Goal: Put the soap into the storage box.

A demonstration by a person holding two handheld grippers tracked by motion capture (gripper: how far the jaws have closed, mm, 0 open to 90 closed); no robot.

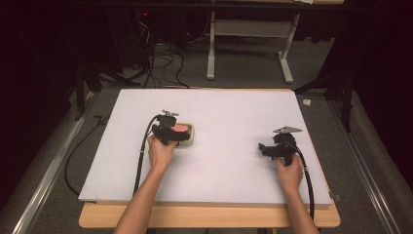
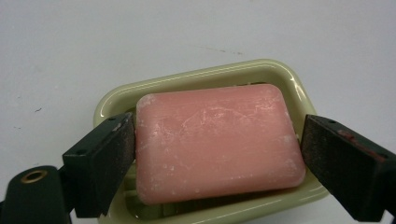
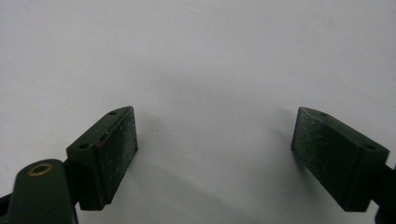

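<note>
One pale green soap dish (image 2: 205, 77) held one pink soap bar (image 2: 217, 142), and it sat right between the jaws of your left gripper (image 2: 217, 154). Both pads looked snug against the bar's ends, pinching it. Your right gripper (image 3: 215, 149) was spread wide over the bare white board (image 3: 201, 51), well off to the side, both forearms reaching in low.

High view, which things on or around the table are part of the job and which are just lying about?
In the job:
pink soap bar
pale green plastic soap dish
left gripper, jaws astride the soap

Lying about:
right gripper, jaws open over the bare white board
black floor cables
</note>
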